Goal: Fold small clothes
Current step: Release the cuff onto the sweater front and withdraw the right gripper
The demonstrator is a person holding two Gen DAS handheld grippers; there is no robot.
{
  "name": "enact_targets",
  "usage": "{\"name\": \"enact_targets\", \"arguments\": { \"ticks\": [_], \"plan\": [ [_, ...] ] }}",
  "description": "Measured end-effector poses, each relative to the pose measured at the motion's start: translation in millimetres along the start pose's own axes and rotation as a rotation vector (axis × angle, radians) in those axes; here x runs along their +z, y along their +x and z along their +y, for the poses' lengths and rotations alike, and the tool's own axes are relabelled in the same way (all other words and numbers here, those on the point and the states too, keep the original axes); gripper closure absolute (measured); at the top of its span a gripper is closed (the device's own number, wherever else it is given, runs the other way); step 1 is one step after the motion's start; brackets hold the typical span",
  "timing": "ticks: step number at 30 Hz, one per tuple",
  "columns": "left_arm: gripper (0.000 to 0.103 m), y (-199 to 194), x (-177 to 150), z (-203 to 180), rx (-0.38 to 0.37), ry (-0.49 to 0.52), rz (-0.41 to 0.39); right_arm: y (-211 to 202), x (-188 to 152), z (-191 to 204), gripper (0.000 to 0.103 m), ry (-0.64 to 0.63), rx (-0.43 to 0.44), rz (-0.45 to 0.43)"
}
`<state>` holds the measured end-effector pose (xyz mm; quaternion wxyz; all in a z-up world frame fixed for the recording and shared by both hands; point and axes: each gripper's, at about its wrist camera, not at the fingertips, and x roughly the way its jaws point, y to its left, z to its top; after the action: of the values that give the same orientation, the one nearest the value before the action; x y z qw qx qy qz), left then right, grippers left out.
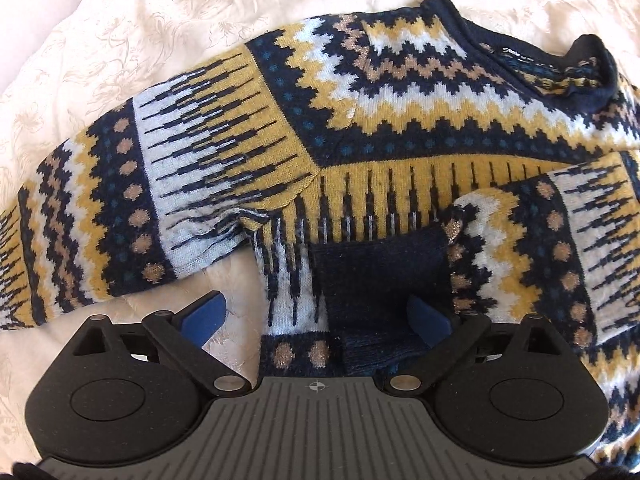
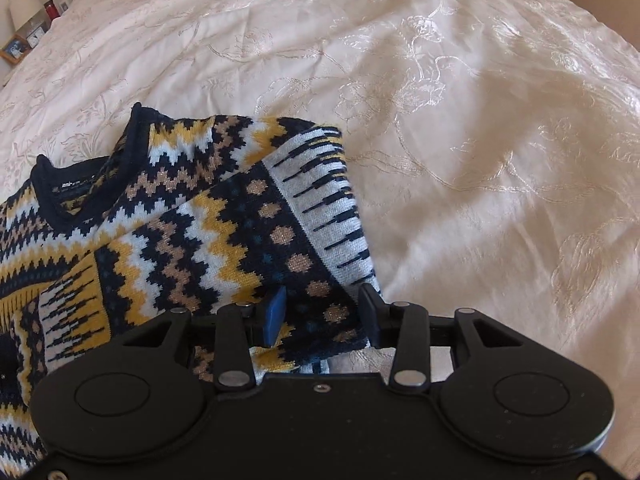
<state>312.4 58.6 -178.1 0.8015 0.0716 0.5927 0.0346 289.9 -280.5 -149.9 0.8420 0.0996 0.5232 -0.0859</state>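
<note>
One patterned knit sweater [image 1: 360, 120] lies on a bed, spread over a cream embroidered bedspread [image 2: 480, 120]. It is knitted in navy, mustard, white and tan zigzags and dots, with a navy rolled collar [image 1: 472, 28] that faces away from the cameras. One sleeve [image 1: 120, 200] stretches flat across the bedspread in the left wrist view, while the other sleeve [image 2: 288, 216] is folded in over the body, its navy cuff [image 1: 380, 280] resting on the chest.

In the left wrist view the left claw [image 1: 316, 316] is spread wide, with its blue fingers [image 1: 204, 316] set far apart; the navy cuff and a strip of the sweater's hem lie between them, and one finger sits over bare bedspread. In the right wrist view the right claw [image 2: 322, 312] stands at a narrower gap, and the folded sleeve's dotted band runs between its fingers; whether they press the knit I cannot tell.

At the far corner of the bed, a nightstand [image 2: 24, 40] carries small framed pictures.
</note>
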Motion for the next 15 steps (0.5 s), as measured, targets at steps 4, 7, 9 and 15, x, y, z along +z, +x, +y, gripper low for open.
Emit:
{"name": "enact_targets", "arguments": {
  "ticks": [4,7,9,15],
  "plan": [
    [0.003,-2,-2,0,-0.003,-0.003,-0.032,-24,-6,11,0.024,-0.016,0.02,-0.073],
    [0.003,-6,-10,1,-0.015,-0.013,-0.034,-44,-9,22,0.009,-0.023,0.027,-0.15],
    [0.007,-8,-12,7,-0.031,-0.014,-0.025,-58,-14,32,0.008,-0.045,0.021,-0.194],
    [0.015,-39,-24,30,-0.013,-0.051,-0.086,-94,-31,72,0.001,-0.163,-0.035,-0.32]
  ]
}}
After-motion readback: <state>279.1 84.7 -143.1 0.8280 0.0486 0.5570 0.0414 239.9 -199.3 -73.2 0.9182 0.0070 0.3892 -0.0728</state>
